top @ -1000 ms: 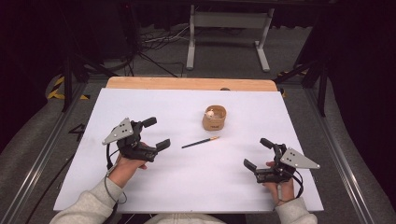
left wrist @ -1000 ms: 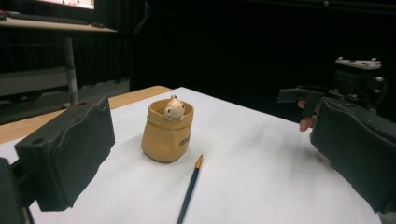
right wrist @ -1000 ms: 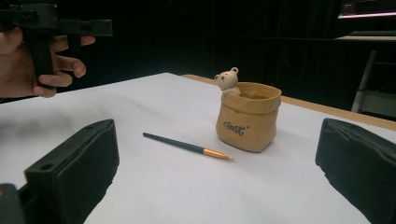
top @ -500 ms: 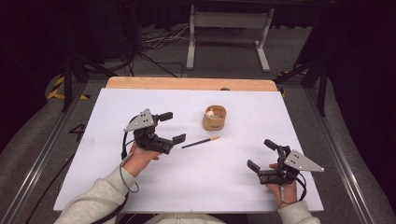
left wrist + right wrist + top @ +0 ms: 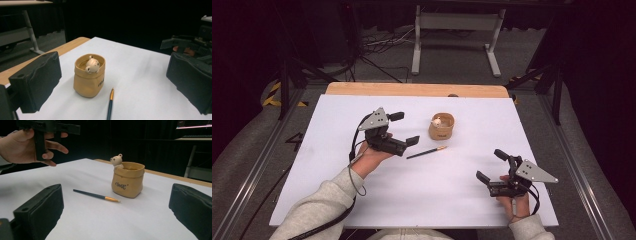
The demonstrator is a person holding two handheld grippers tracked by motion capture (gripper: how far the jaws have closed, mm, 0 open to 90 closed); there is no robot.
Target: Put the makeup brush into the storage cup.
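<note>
A tan sack-shaped pot (image 5: 441, 126) with a small bear figure on its rim stands upright near the middle of the white table (image 5: 337, 195). A dark pen with a gold tip (image 5: 427, 152) lies just in front of it. My left gripper (image 5: 404, 128) is open, held above the table just left of the pen, its jaws facing the pot (image 5: 89, 76) and pen (image 5: 110, 103). My right gripper (image 5: 491, 165) is open near the front right, well apart from both. In the right gripper view the pot (image 5: 128, 180) and pen (image 5: 96, 195) lie ahead between the jaws.
A wooden strip (image 5: 412, 89) runs along the table's far edge. A metal stand (image 5: 452, 30) and cables sit on the floor behind. Aluminium rails (image 5: 262, 165) flank the table. The left hand and its gripper (image 5: 47, 130) show in the right gripper view.
My left gripper has moved right and forward, closing on the pen and pot. The right gripper has drifted slightly toward the front edge. Both stay open.
</note>
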